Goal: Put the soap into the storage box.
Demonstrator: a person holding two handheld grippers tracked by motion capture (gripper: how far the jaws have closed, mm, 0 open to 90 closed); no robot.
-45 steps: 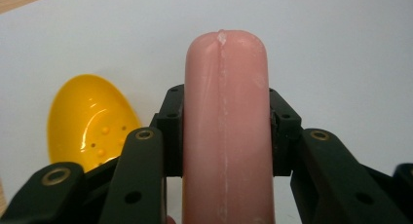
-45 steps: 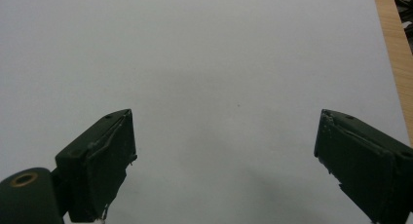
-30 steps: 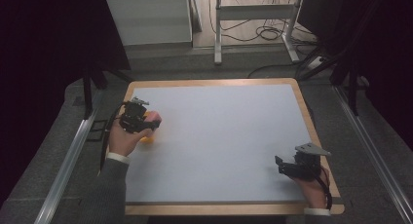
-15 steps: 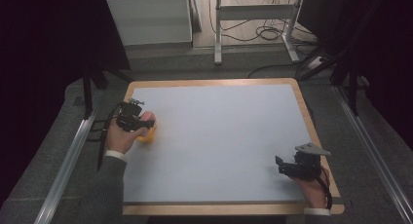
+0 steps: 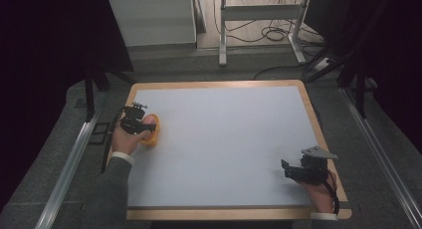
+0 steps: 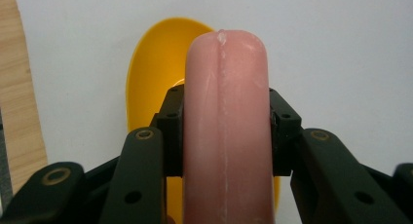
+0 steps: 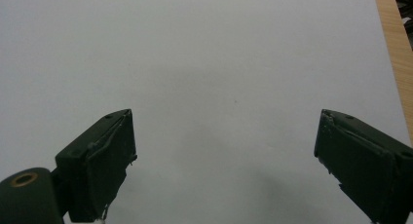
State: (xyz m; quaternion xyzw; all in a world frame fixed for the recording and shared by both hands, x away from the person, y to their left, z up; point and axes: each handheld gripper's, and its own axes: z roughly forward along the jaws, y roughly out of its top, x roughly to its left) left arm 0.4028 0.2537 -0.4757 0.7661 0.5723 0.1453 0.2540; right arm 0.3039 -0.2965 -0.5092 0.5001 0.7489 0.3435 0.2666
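L gripper (image 6: 226,131) is clamped w/ both jaws pressed on a pink sausage (image 6: 226,117), held over a yellow dish (image 6: 151,73) near the left edge of the desk (image 5: 224,139). R gripper (image 7: 224,160) sits near the desk's front right corner, jaws wide apart w/ nothing between them.

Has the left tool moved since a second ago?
Yes. The left tool, shut on the pink sausage, has slid along the table's left wooden edge toward the person.
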